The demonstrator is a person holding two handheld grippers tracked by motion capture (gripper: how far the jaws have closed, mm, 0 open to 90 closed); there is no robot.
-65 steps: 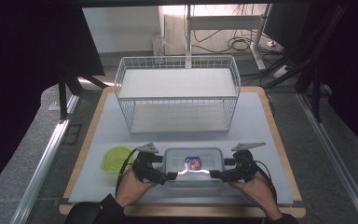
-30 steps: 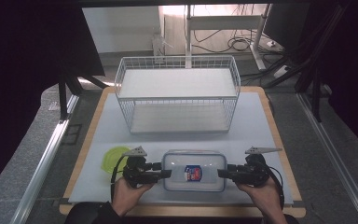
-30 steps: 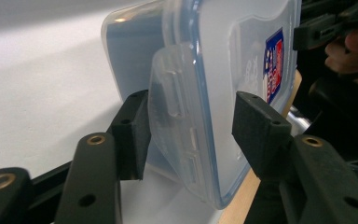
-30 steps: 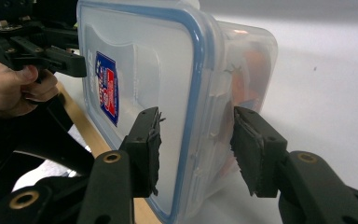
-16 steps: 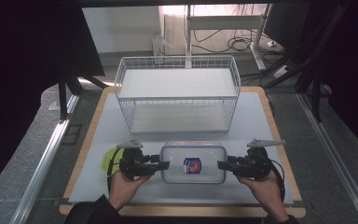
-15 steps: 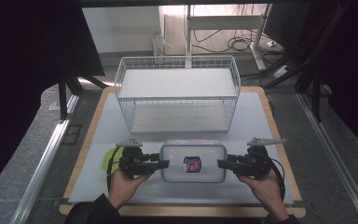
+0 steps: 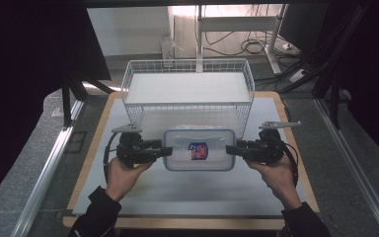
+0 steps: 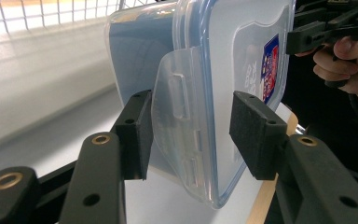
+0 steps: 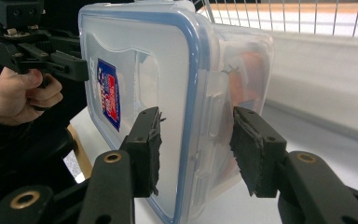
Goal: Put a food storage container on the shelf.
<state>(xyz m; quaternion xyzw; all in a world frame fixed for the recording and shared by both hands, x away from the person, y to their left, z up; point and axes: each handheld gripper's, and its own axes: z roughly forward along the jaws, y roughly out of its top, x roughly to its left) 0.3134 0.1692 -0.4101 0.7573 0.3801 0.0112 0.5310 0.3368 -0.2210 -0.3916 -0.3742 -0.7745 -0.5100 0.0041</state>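
**Container lifted off the table toward the basket**

The lidded plastic container sits higher and nearer the wire basket than a second ago, and now covers the yellow-green disc seen earlier. The left gripper is clamped on its left end latch, the right gripper on its right end. One container, one basket, two grippers.
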